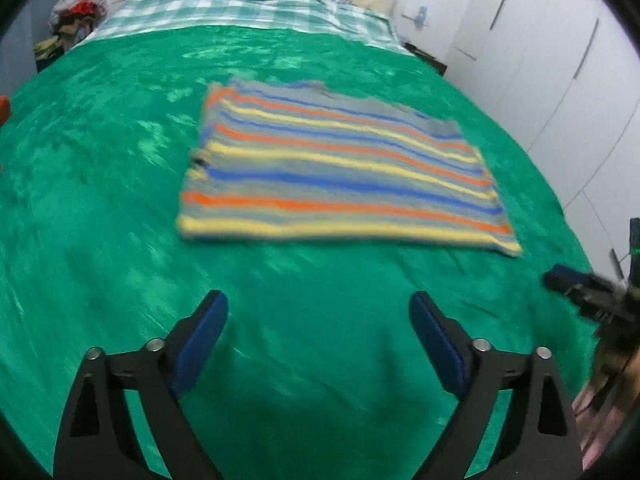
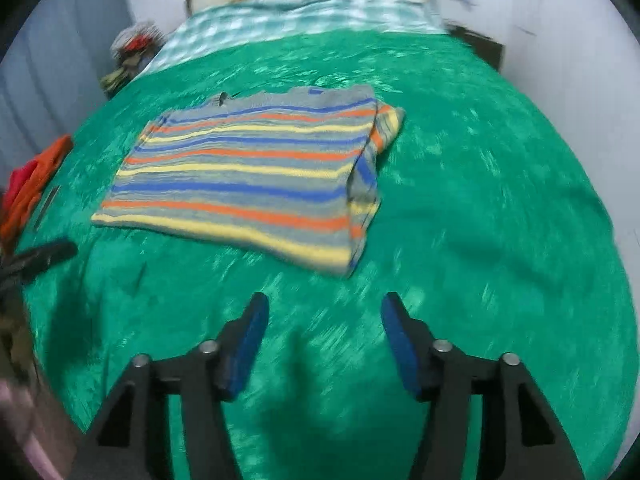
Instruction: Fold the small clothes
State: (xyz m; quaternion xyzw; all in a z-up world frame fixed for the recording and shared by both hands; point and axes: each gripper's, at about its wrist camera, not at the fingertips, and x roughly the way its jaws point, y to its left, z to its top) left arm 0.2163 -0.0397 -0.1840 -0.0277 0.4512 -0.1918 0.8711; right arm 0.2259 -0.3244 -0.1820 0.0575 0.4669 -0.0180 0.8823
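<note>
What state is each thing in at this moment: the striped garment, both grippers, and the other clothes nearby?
striped shirt: lying flat on the green blanket, sleeves folded in, not yet folded up.
left gripper: open, empty, short of the shirt.
right gripper: open, empty, short of the shirt.
orange garment: lying at the blanket's left edge, untouched.
clothes pile: heaped beside the bed's far corner.

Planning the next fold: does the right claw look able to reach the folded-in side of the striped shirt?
Probably yes. The right claw is open and empty, with only bare green blanket between it and the striped shirt, whose folded side lies nearest.
</note>
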